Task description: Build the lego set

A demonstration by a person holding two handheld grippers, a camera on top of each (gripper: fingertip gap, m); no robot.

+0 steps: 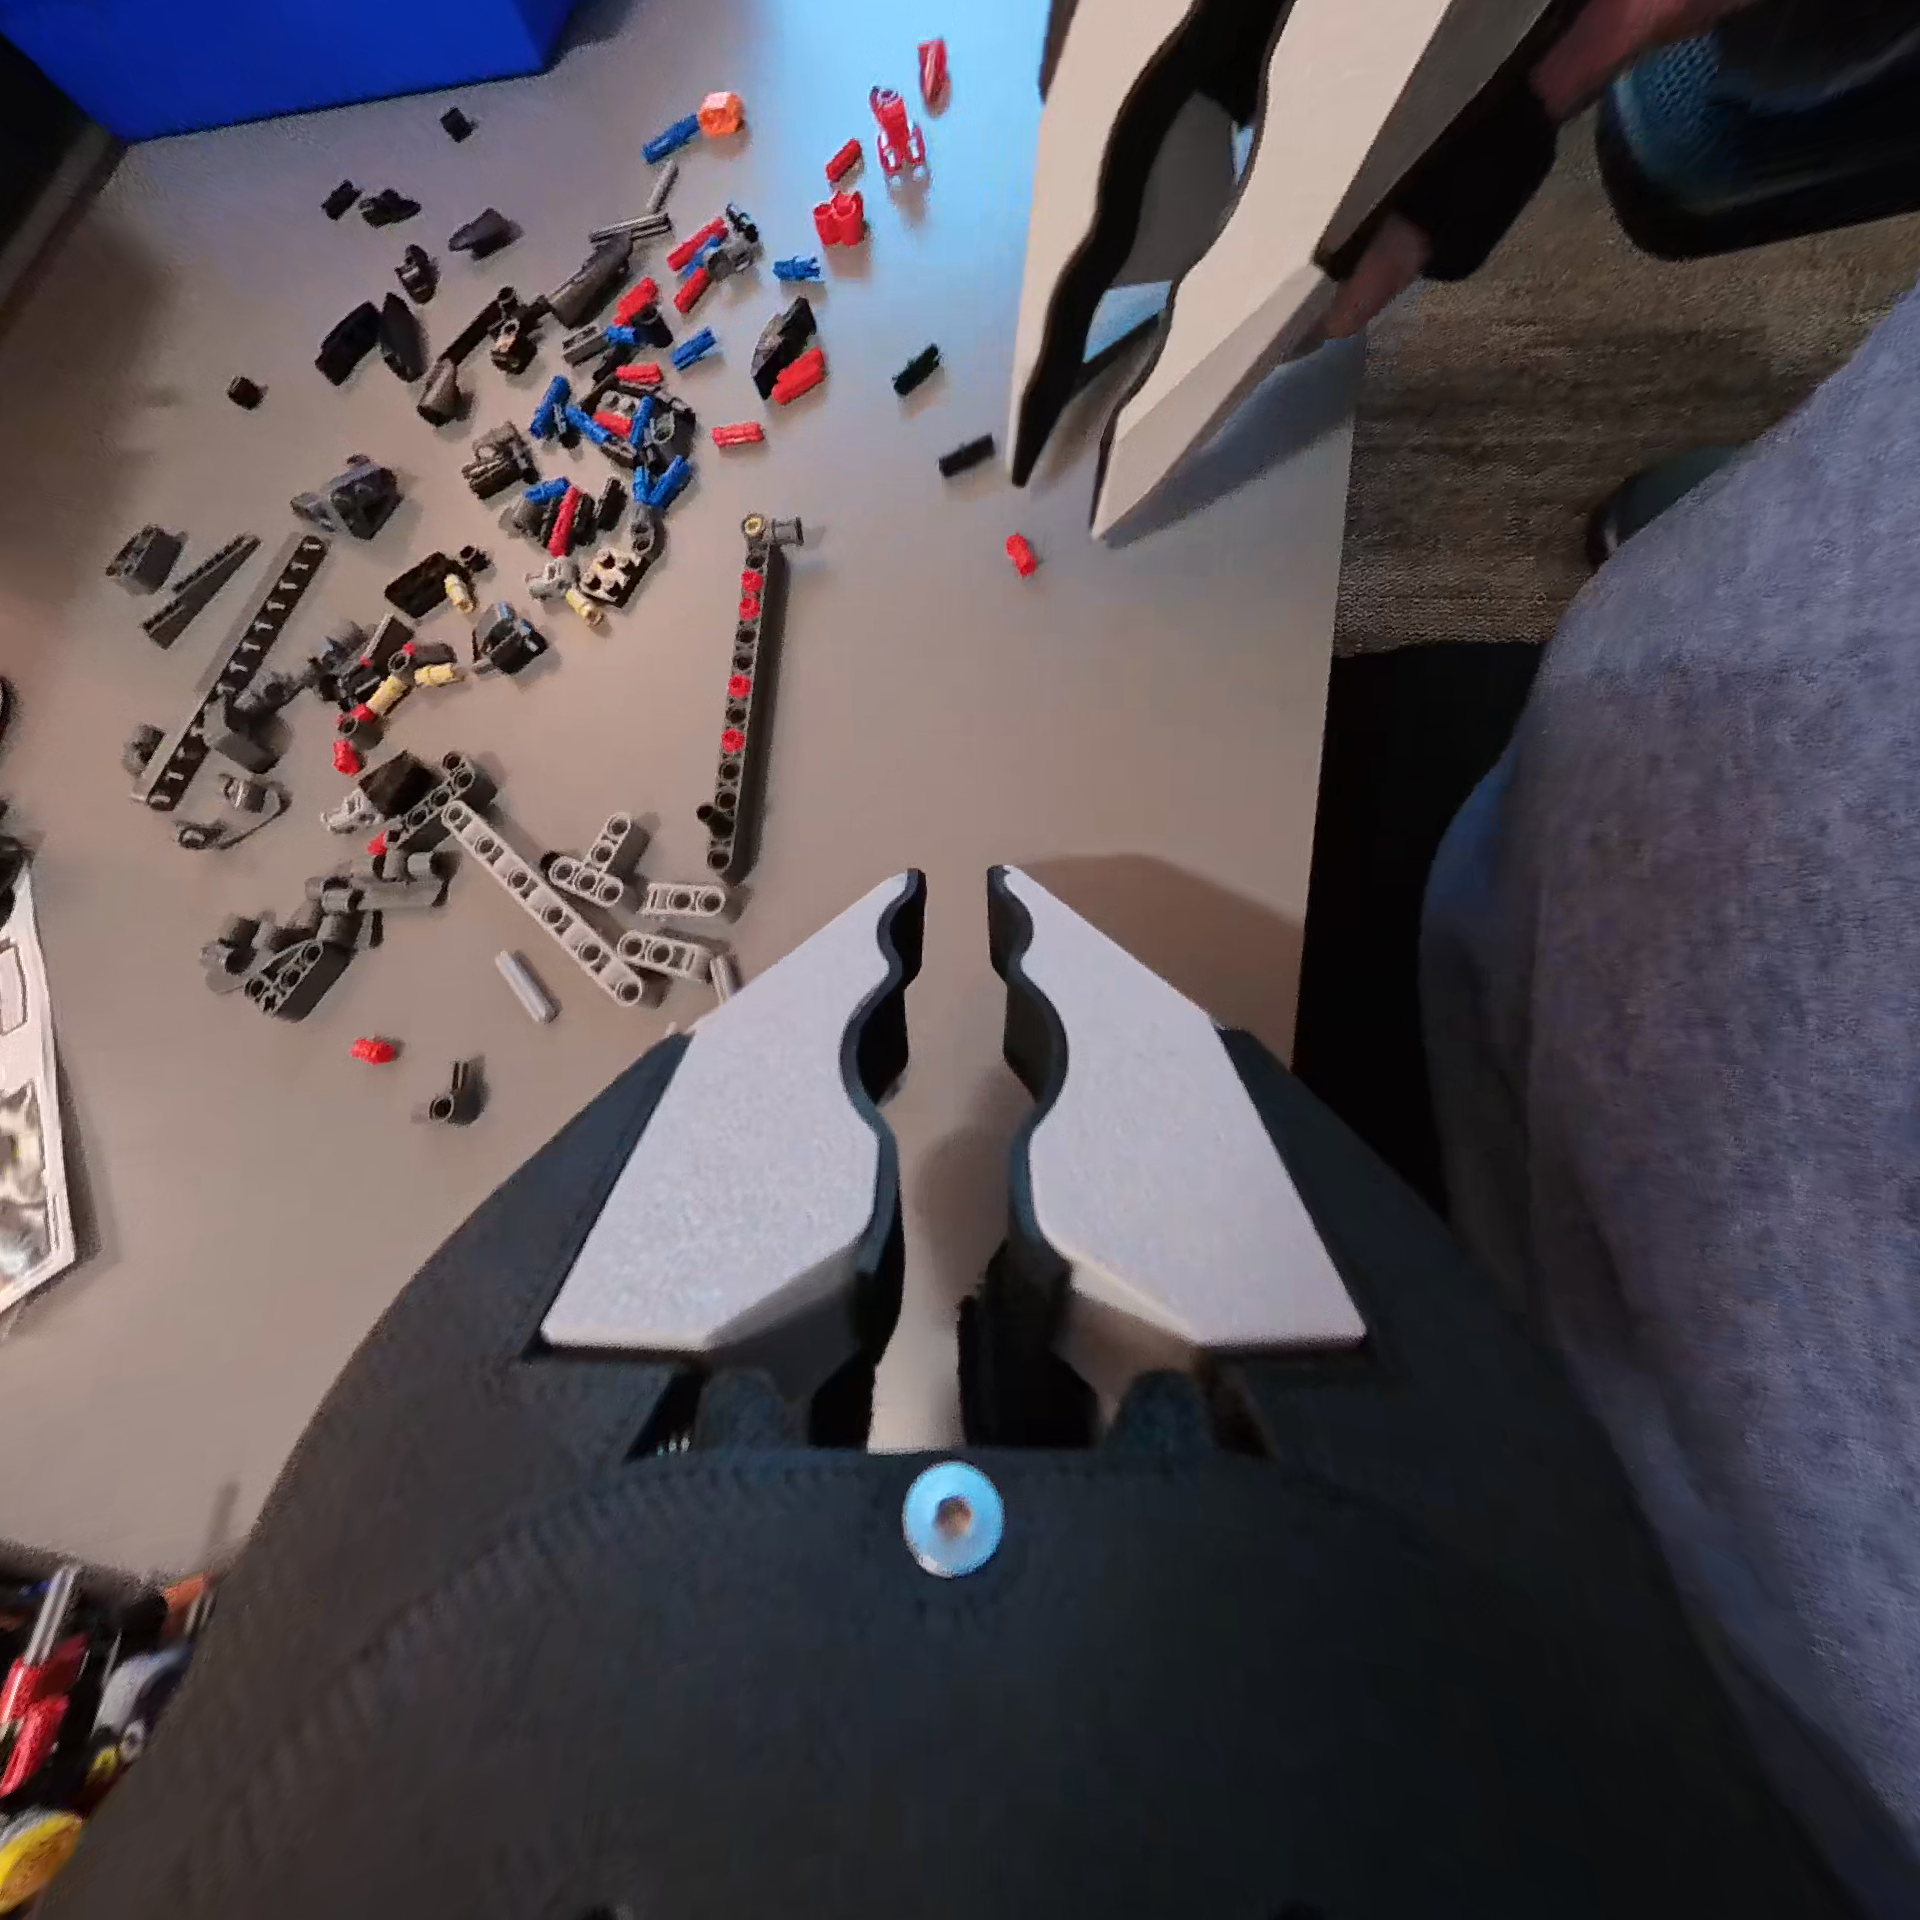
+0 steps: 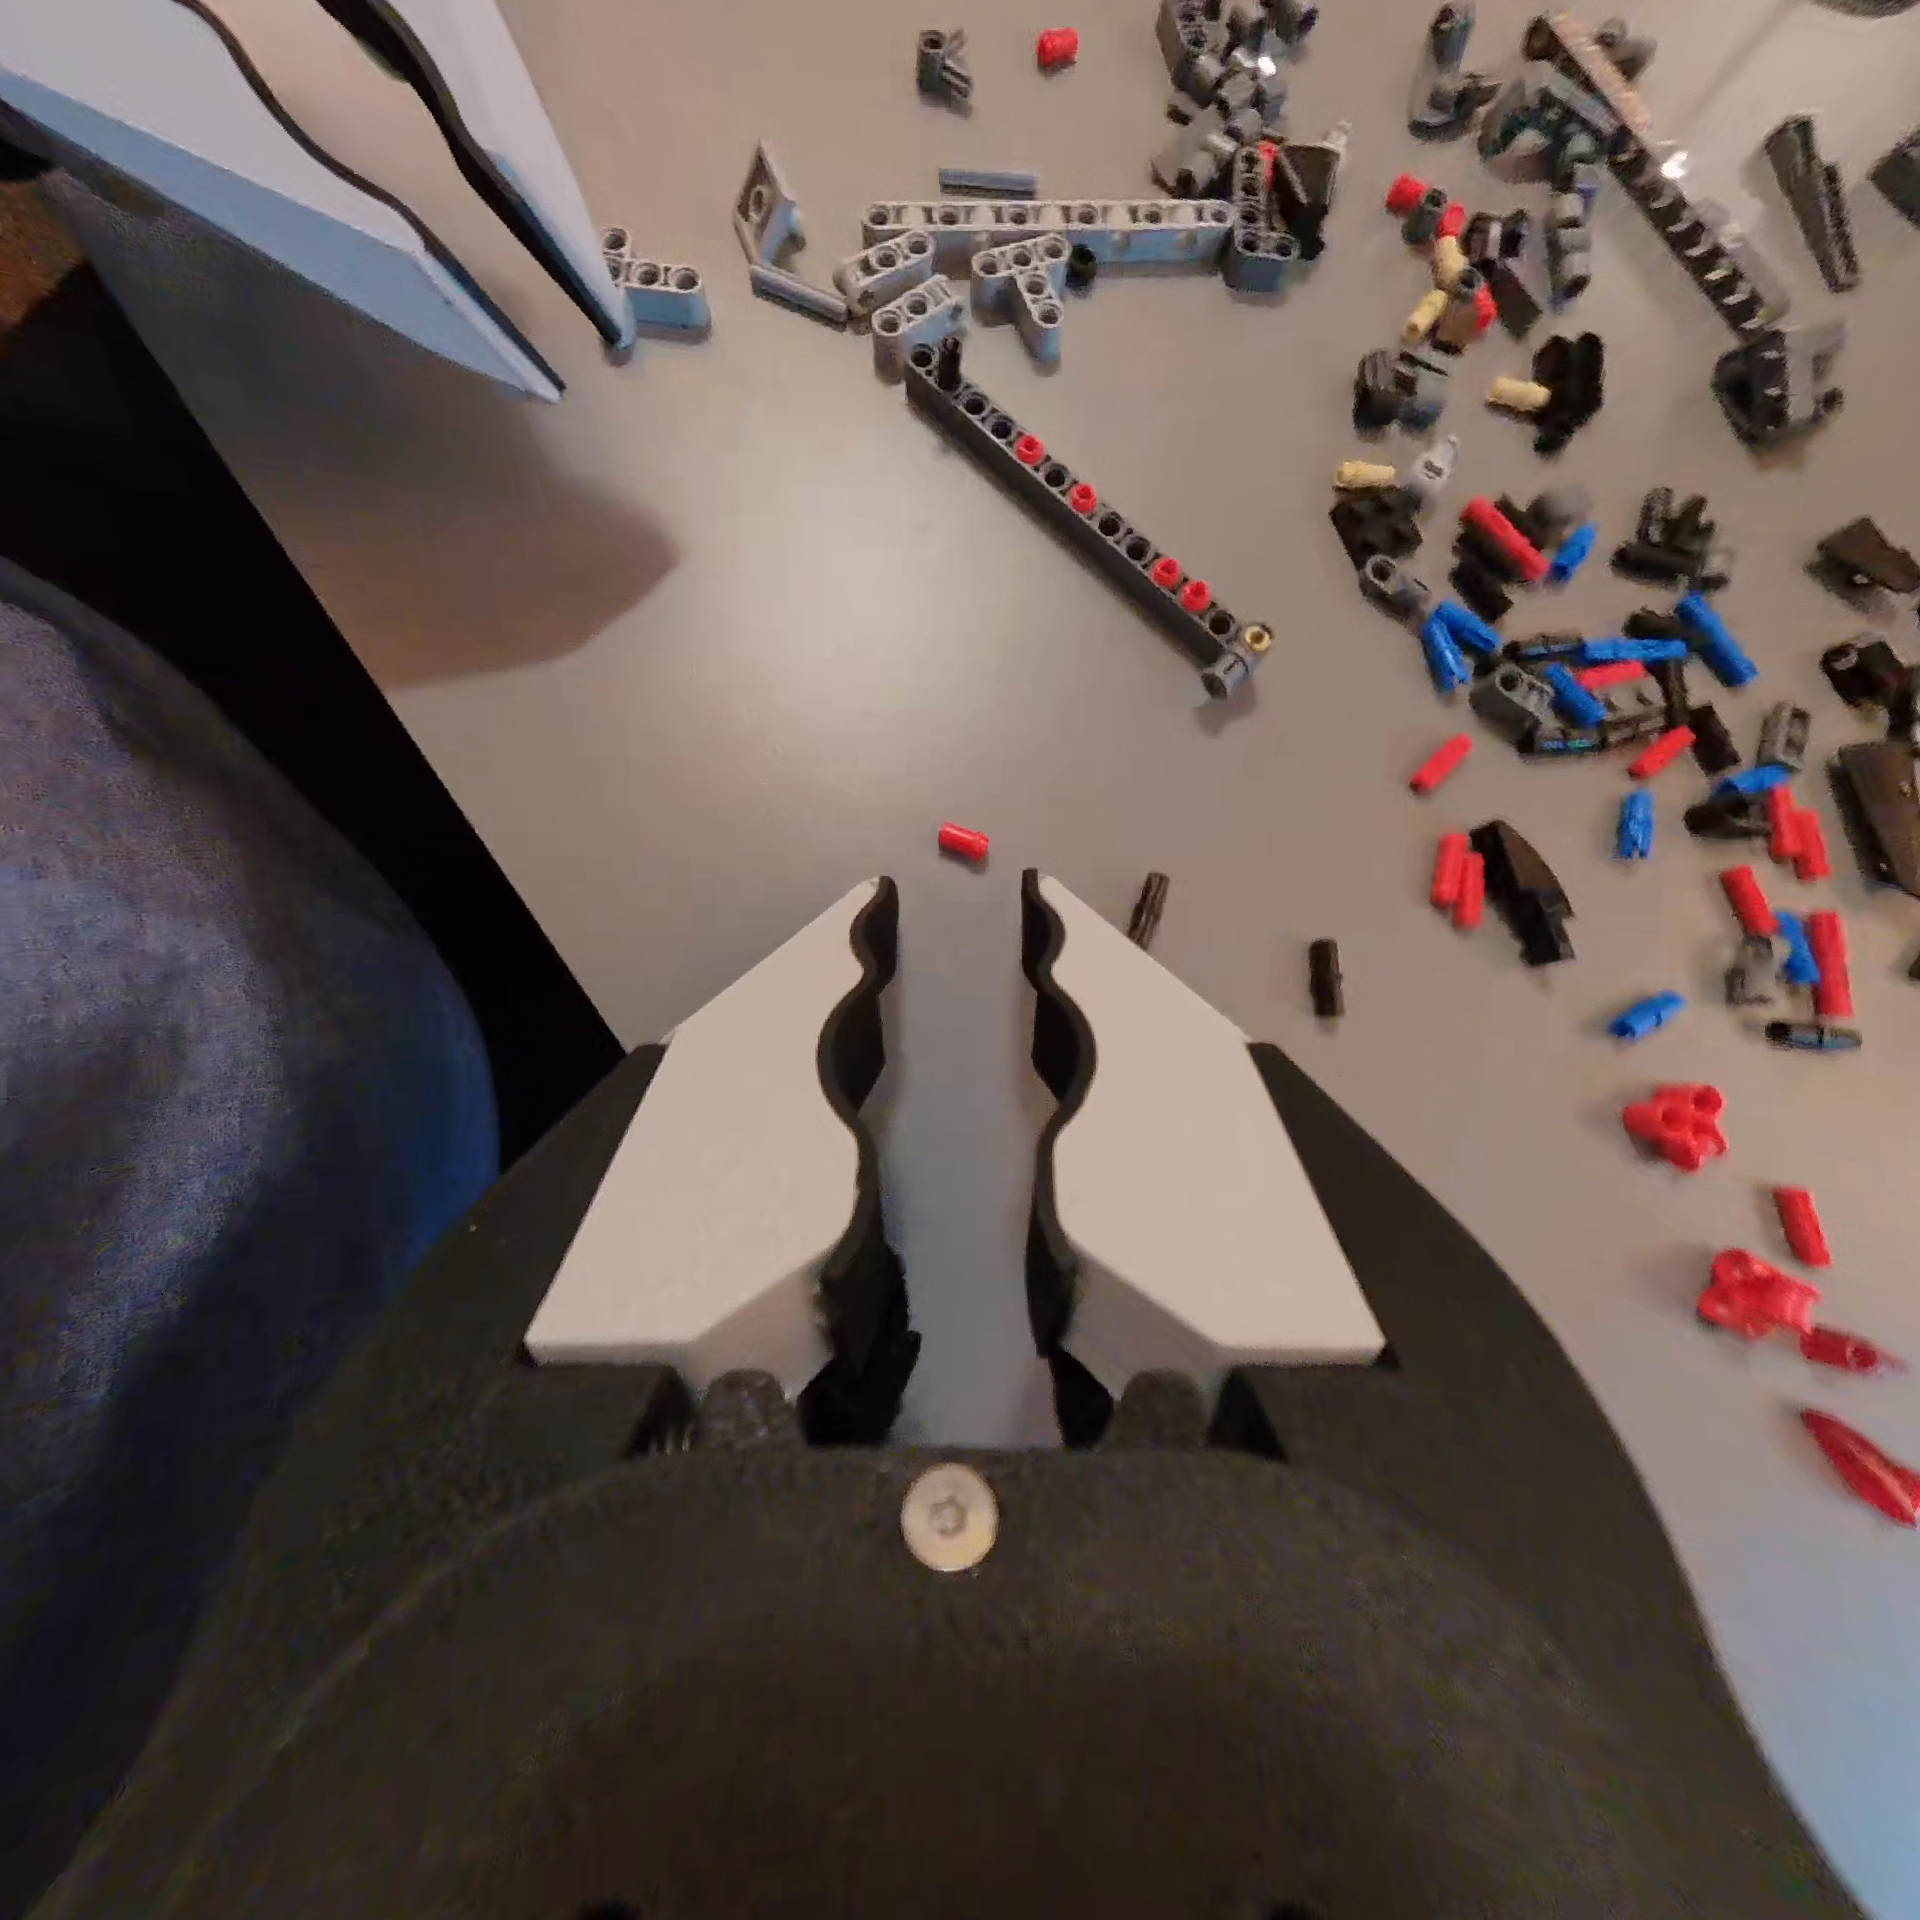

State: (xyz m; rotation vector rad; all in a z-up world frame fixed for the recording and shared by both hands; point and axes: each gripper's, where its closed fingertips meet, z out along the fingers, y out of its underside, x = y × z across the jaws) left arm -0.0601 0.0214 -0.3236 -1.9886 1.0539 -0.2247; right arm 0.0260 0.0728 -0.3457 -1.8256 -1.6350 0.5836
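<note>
A long dark beam (image 1: pixel 743 686) with several red pins in its holes lies flat on the grey table (image 1: pixel 935 727); it also shows in the right wrist view (image 2: pixel 1081 509). My left gripper (image 1: pixel 956 883) hangs above the table's near edge, just right of the beam's near end, jaws a narrow gap apart and empty. My right gripper (image 2: pixel 956 888) is open and empty, with a loose red pin (image 2: pixel 963 840) on the table just past its tips. The right gripper (image 1: pixel 1065 509) also shows in the left wrist view, near that red pin (image 1: pixel 1021 554). The left gripper (image 2: pixel 587 364) shows at the upper left of the right wrist view.
Light grey beams (image 1: pixel 551 914) (image 2: pixel 1039 218) lie near the dark beam. A scatter of blue, red and black pins (image 1: pixel 603 416) (image 2: pixel 1610 675) covers the table. A blue box (image 1: pixel 281 52), a booklet (image 1: pixel 31 1091) and a person's leg (image 1: pixel 1714 935) border the area.
</note>
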